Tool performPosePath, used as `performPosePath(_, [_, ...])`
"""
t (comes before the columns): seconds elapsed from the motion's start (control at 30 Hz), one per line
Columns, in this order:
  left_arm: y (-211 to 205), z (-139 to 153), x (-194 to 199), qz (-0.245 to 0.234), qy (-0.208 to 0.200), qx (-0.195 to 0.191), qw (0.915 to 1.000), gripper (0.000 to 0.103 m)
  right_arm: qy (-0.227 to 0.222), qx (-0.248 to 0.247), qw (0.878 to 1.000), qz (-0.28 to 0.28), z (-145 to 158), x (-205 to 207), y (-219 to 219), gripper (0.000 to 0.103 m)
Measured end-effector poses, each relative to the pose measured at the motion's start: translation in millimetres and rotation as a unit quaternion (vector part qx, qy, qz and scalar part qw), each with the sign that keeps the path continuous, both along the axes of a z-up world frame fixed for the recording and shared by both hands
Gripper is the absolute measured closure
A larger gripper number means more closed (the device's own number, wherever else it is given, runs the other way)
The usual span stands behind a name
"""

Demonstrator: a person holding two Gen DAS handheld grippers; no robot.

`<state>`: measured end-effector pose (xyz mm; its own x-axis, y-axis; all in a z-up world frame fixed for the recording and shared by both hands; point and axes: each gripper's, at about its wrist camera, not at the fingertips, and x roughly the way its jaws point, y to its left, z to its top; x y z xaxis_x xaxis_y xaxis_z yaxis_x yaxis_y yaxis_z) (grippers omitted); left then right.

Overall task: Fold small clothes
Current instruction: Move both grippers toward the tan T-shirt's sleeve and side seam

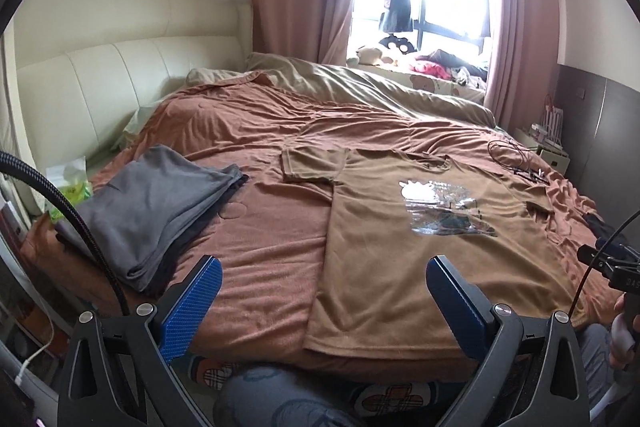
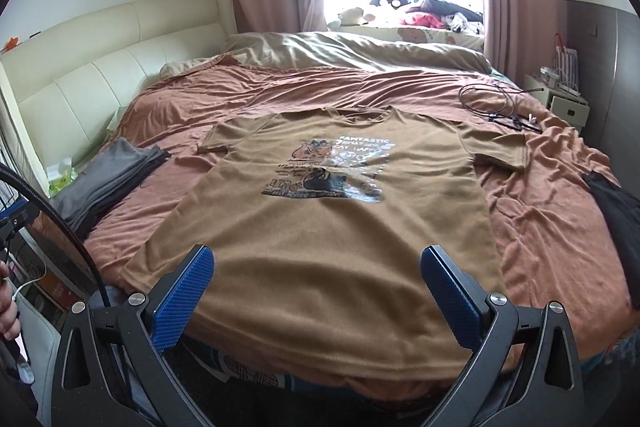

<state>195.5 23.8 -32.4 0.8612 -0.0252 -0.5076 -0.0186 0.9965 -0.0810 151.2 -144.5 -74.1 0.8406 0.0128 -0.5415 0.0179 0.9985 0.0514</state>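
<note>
A tan T-shirt (image 1: 404,255) (image 2: 332,239) with a dark and silver print lies flat and face up on the rust-brown bedspread (image 1: 260,219) (image 2: 540,211), its hem at the bed's near edge and both sleeves spread. My left gripper (image 1: 322,277) hovers open above the shirt's lower left side, nothing between its blue pads. Over the middle of the hem, my right gripper (image 2: 316,267) is also open and empty. A stack of folded grey clothes (image 1: 156,203) (image 2: 104,183) rests on the bed to the left.
A cream padded headboard (image 1: 104,83) stands at the left. Coiled black cables (image 2: 500,103) lie on the bed at the far right, and a dark garment (image 2: 616,211) at the right edge. A bedside unit (image 2: 560,99) stands far right, and a green packet (image 1: 70,187) beside the grey stack.
</note>
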Motion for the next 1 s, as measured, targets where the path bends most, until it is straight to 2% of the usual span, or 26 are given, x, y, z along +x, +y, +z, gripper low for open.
performPosePath(0.43, [8.5,-6.2,126.6,-0.001,0.038,-0.013,0.9992,0.002,0.026,0.006,1.000,0.011,7.6,113.3,-10.0,0.000])
performPosePath(0.6, [14.7,-8.3,166.6,0.005,0.055,-0.017,0.9983,0.011,0.038,0.007,0.999,0.023,11.4,152.3,-12.0,0.008])
performPosePath(0.87, [31.1,-8.2,225.8,0.017,0.073,-0.030,0.9967,0.014,0.048,0.010,0.998,0.046,13.1,213.2,-9.4,0.009])
performPosePath(1.0, [37.5,-12.9,257.2,0.020,0.087,-0.033,0.9955,0.021,0.052,0.001,0.997,0.051,10.7,243.3,-8.9,0.010])
